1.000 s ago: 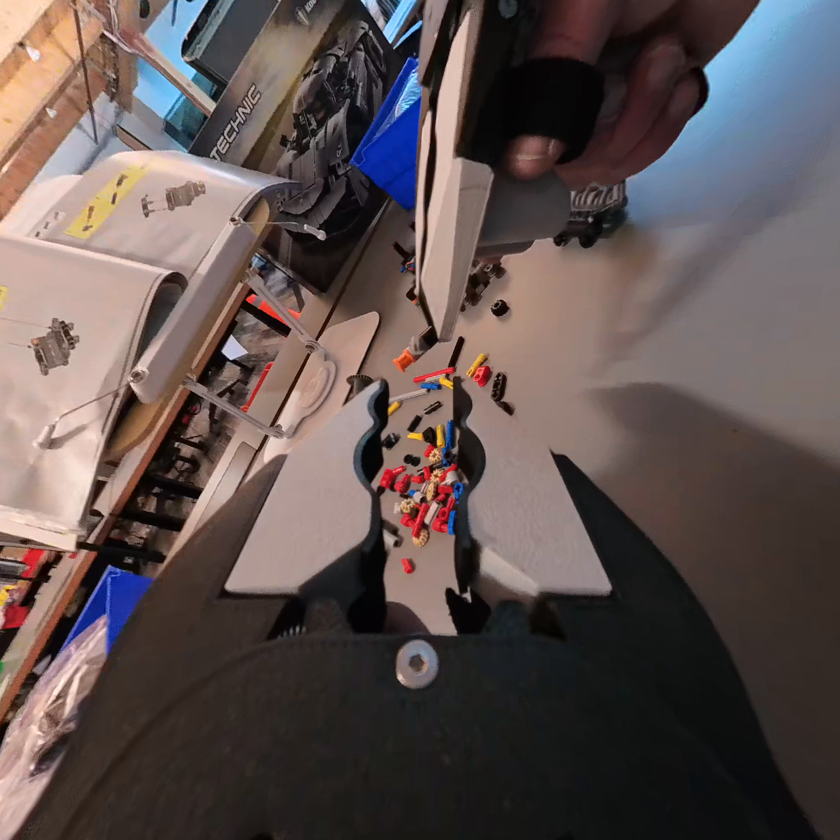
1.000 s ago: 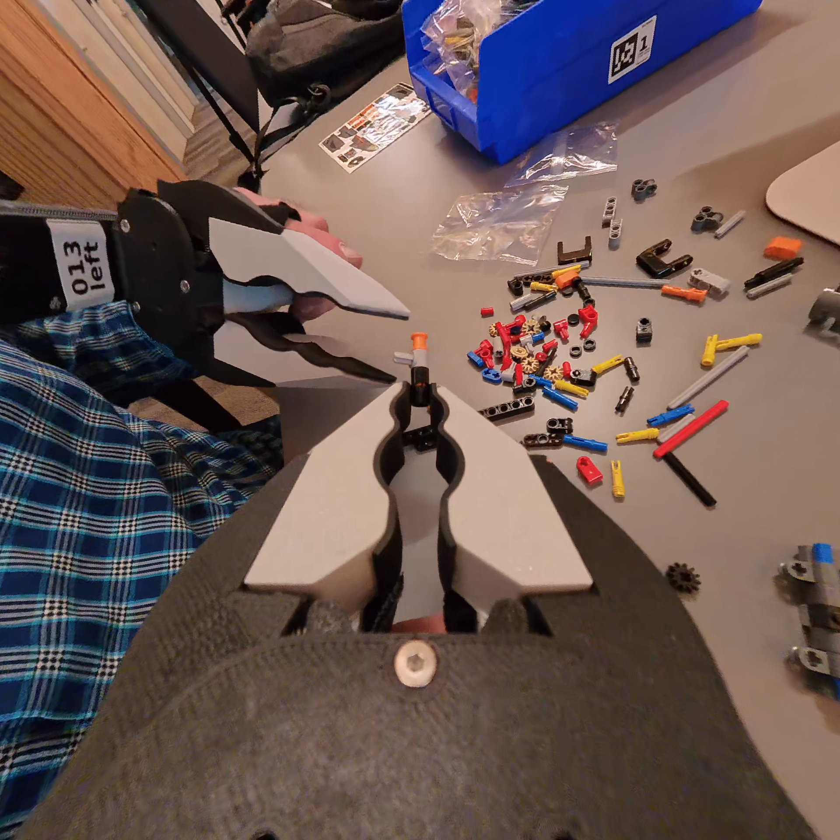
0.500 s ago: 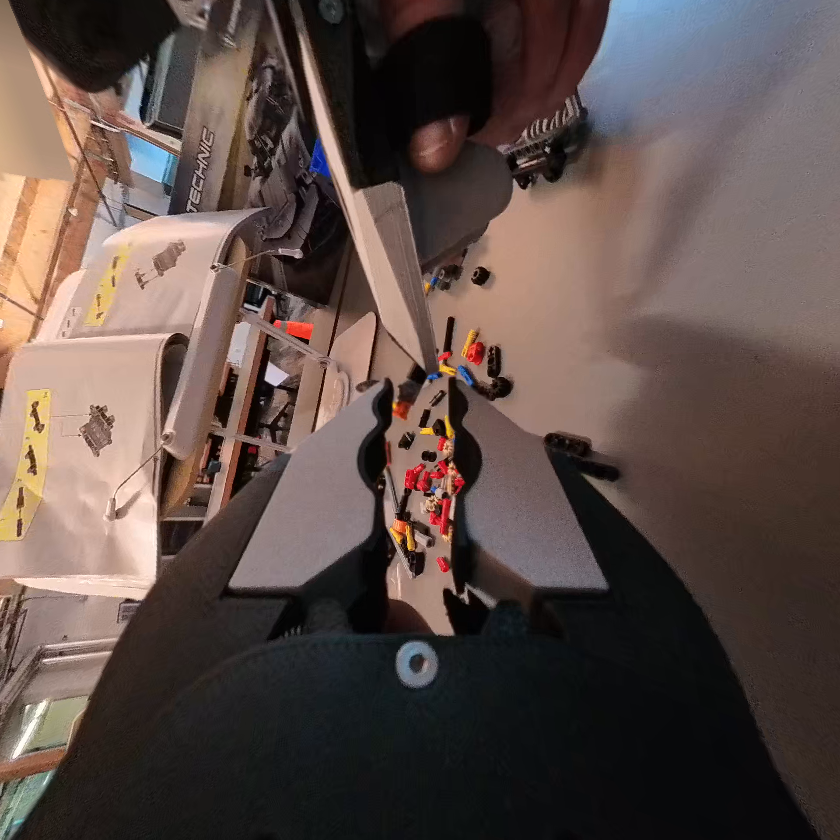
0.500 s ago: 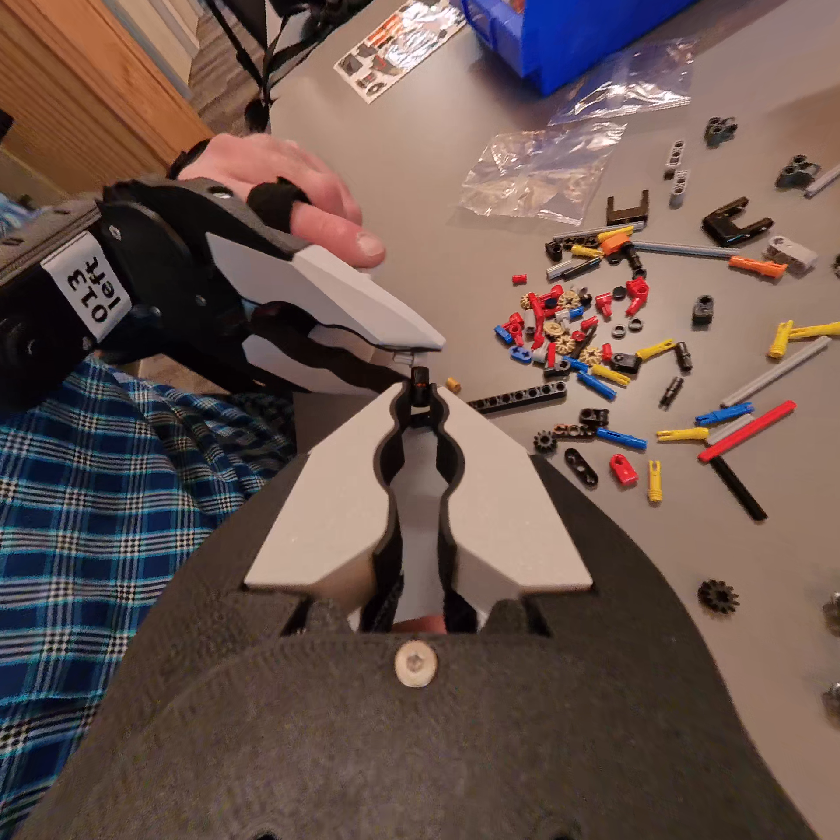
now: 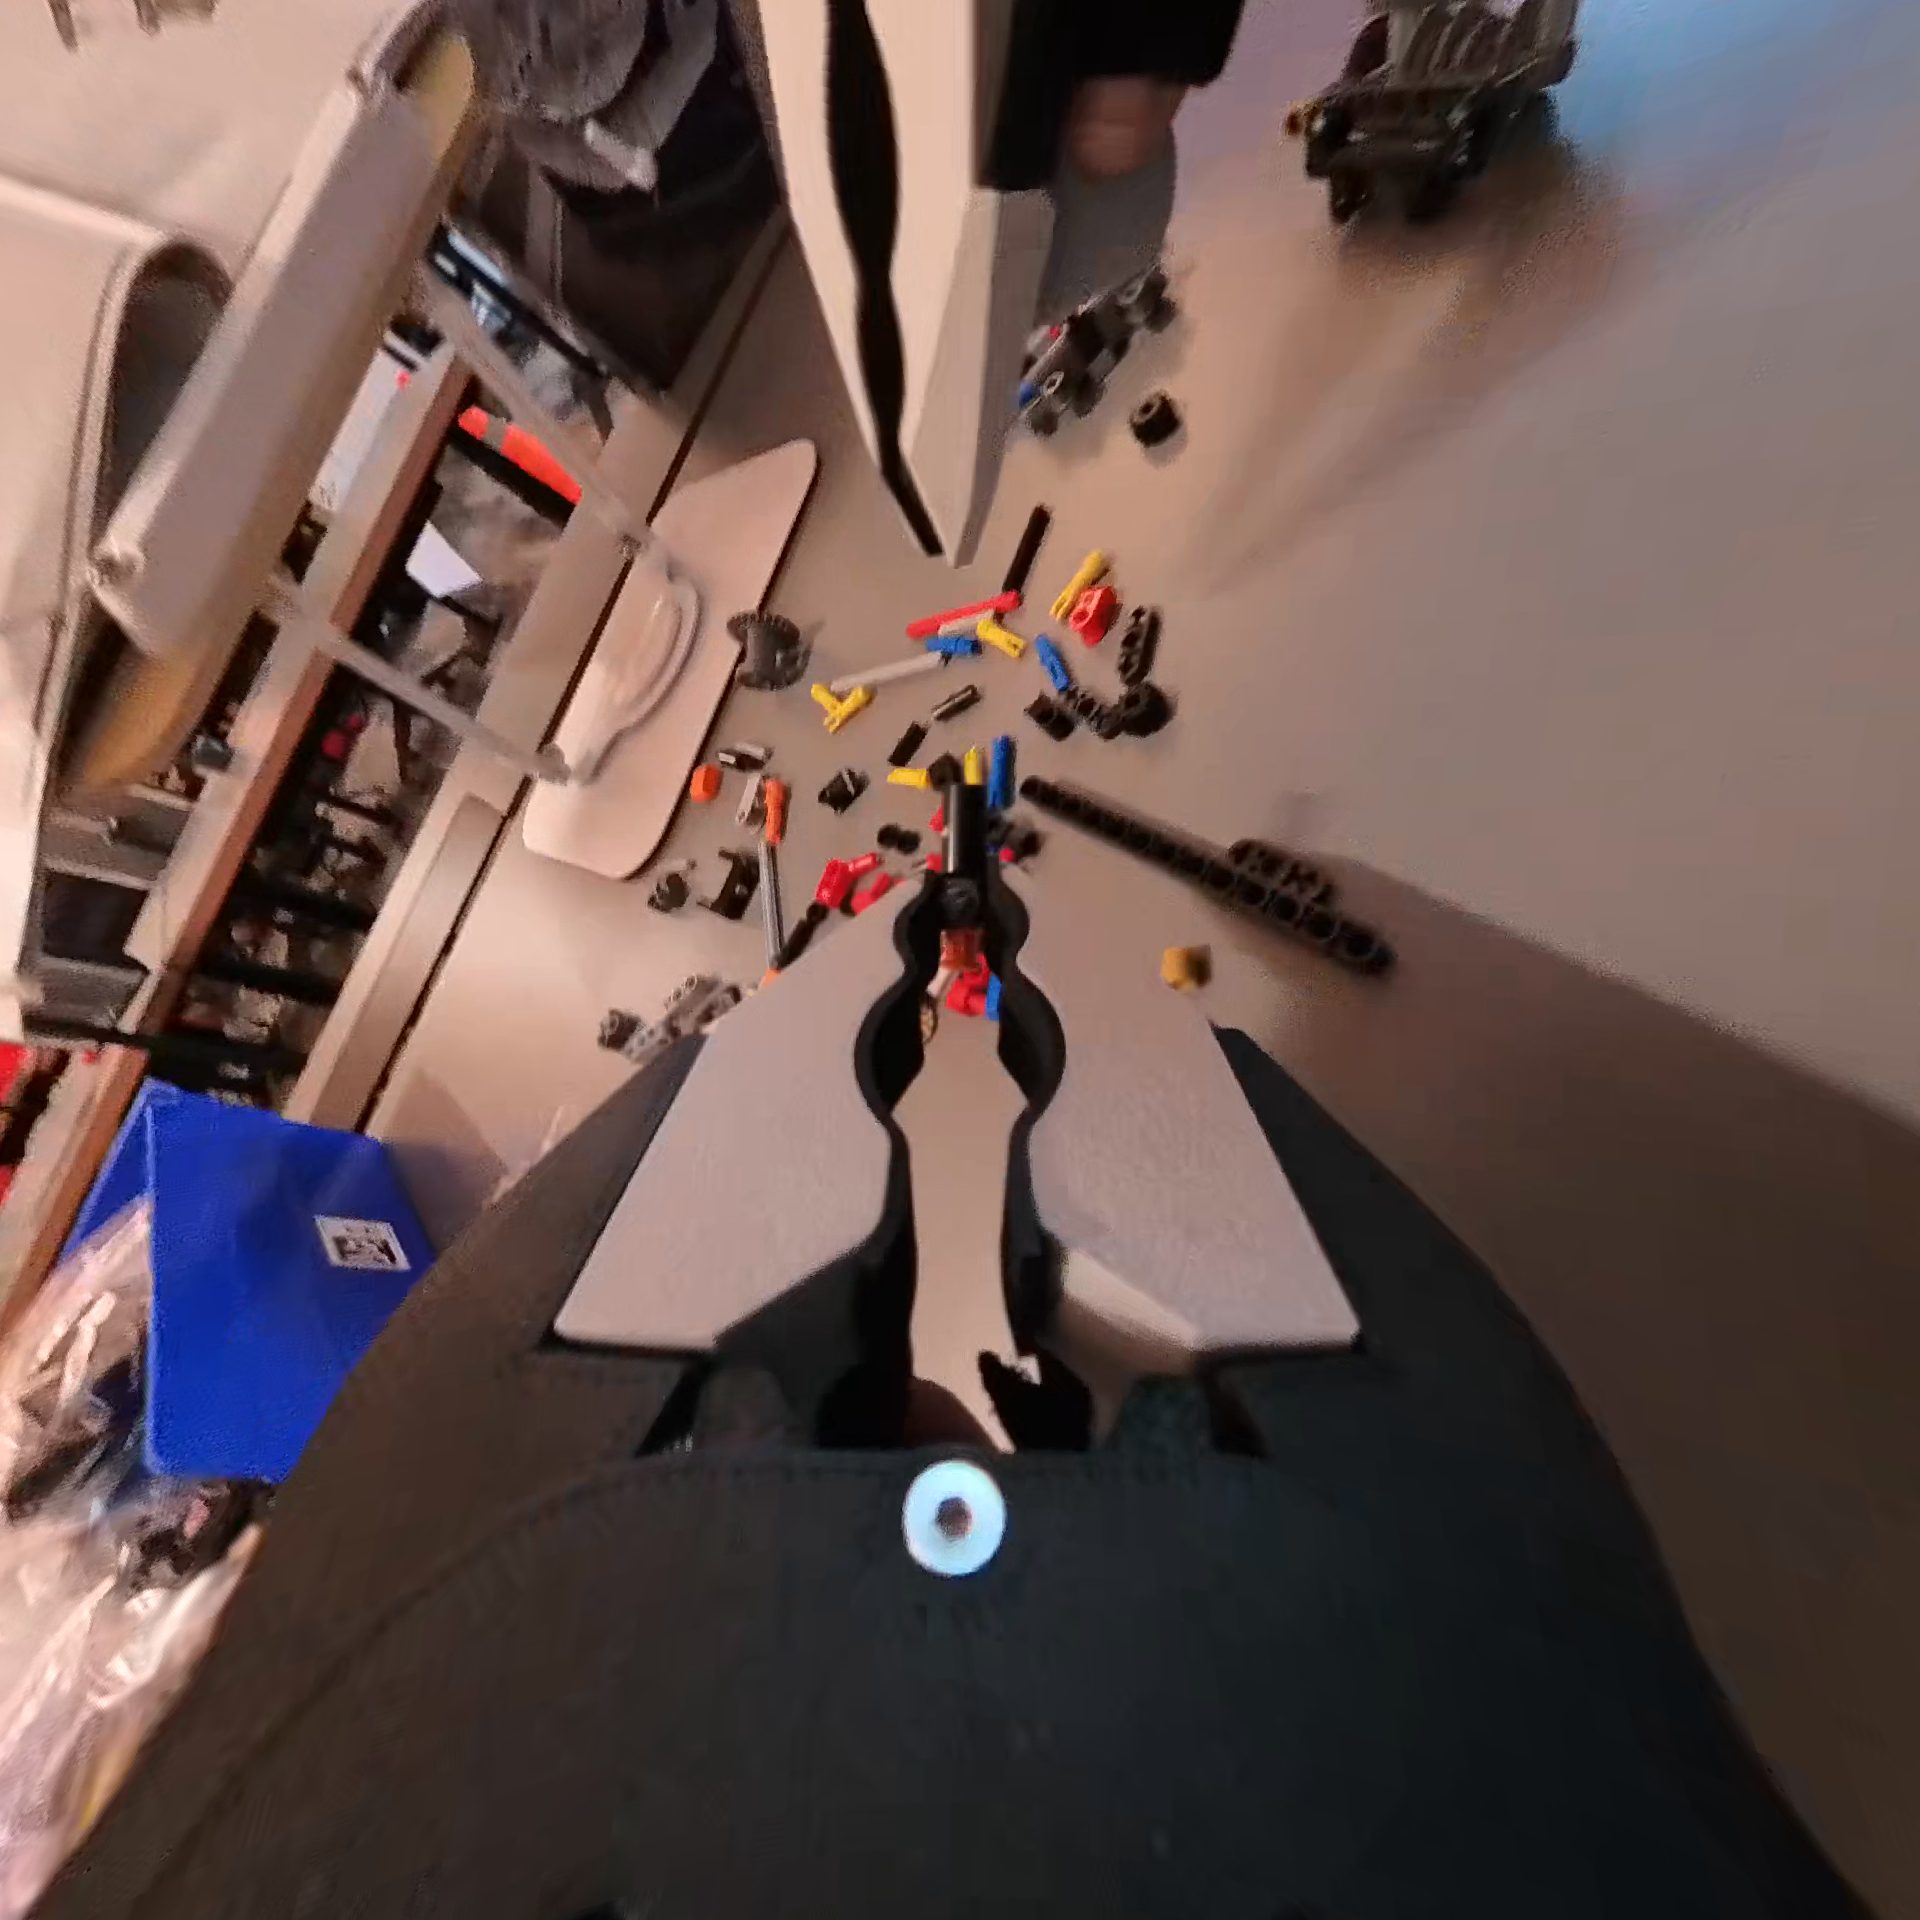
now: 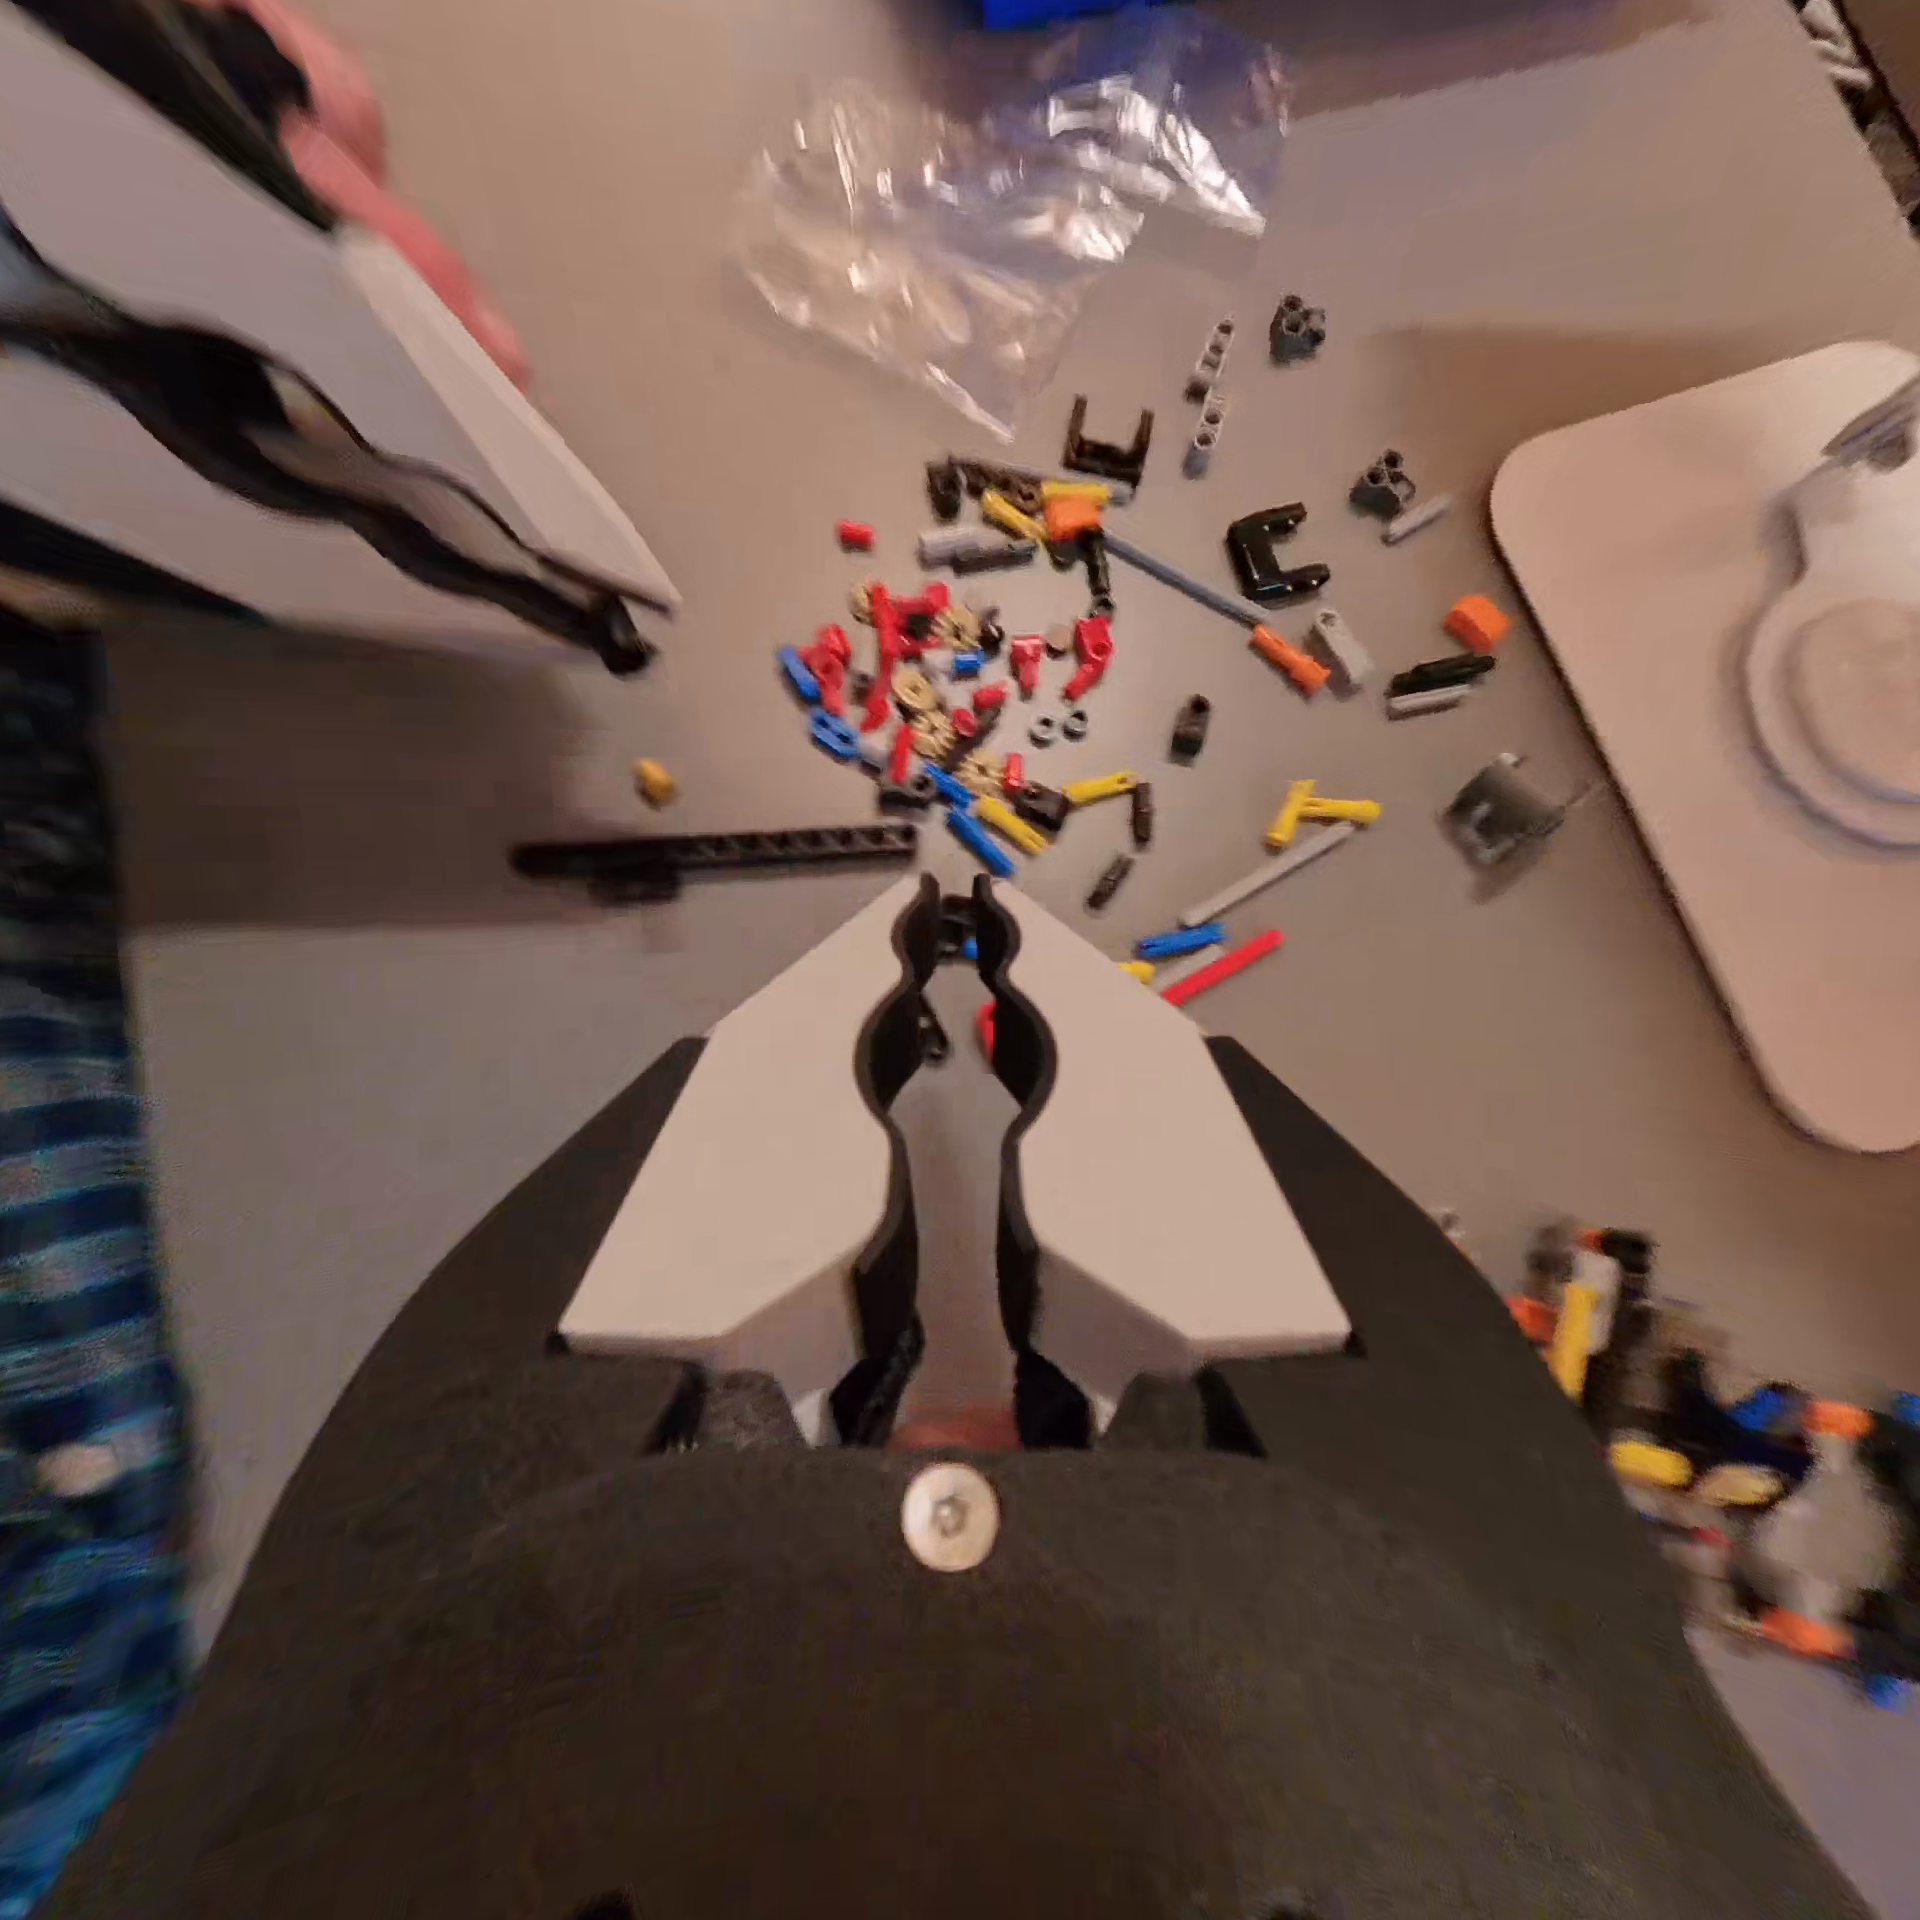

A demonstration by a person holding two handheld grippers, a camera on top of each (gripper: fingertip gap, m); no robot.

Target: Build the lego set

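My left gripper (image 5: 954,883) is shut on a small black lego piece (image 5: 956,826) that sticks out past its tips. It also shows in the right wrist view (image 6: 618,634), upper left, with the black piece at its tip. My right gripper (image 6: 951,894) hangs over the loose pile of small coloured lego parts (image 6: 935,696), with its jaws almost together. A dark blur shows between its tips, and I cannot tell whether it is held. In the left wrist view the right gripper (image 5: 935,540) points down at the table. A long black beam (image 6: 727,847) lies left of the pile.
A part-built model (image 6: 1714,1455) lies at the lower right. Clear plastic bags (image 6: 935,239) lie at the far side. A white stand base (image 6: 1662,727) sits on the right. A blue bin (image 5: 260,1247) and an instruction booklet (image 5: 208,364) are to the left. A tan part (image 6: 652,779) lies alone. The tips of one gripper are about 8 centimetres away from the tips of the other.
The two grippers met at the tips, with the left closing onto the piece the right held. They have since drawn apart, the left now carrying the black piece. Both views are blurred by motion.
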